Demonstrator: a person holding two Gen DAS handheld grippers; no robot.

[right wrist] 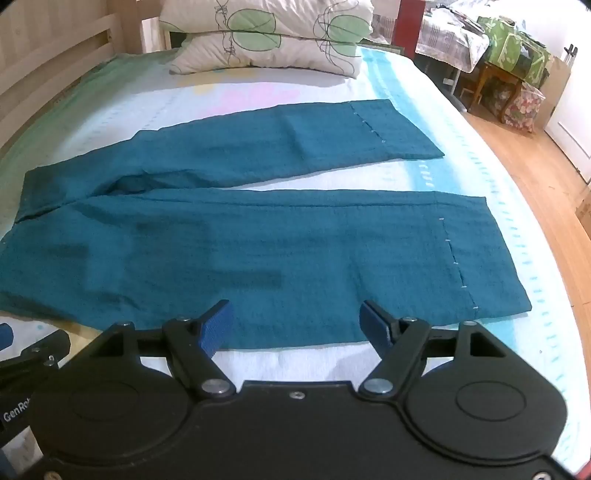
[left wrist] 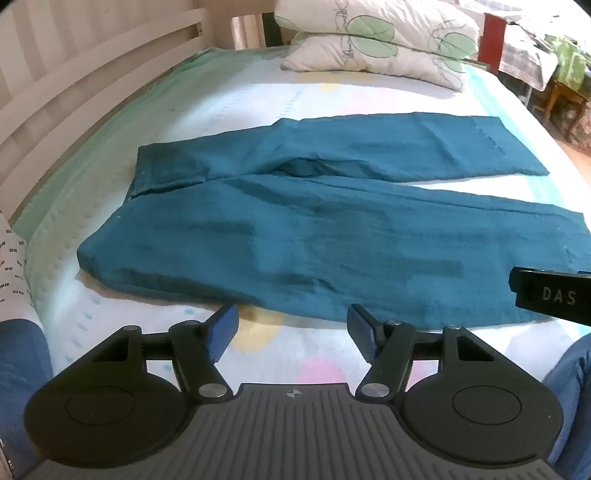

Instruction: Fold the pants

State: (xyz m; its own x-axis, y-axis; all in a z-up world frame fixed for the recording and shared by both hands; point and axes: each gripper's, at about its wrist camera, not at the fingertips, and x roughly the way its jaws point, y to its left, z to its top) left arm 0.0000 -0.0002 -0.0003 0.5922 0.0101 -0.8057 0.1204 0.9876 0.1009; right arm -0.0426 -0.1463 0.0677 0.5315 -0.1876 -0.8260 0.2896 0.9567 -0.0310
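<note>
Left wrist view: teal pants (left wrist: 314, 229) spread flat on the bed (left wrist: 258, 99), legs running toward three o'clock, waist at nine. Left gripper (left wrist: 291, 328) hovers at six o'clock, fingers released, empty.

Right wrist view: right gripper (right wrist: 295, 325) spread wide over the near leg's edge, nothing pinched. Best to grasp that edge at both points, then lift evenly over the far leg.

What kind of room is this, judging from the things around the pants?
Most likely a bedroom in a home. The teal pants lie on a bed with a pastel sheet, two leaf-print pillows are stacked at its far end, and a wooden bed rail runs alongside.
</note>
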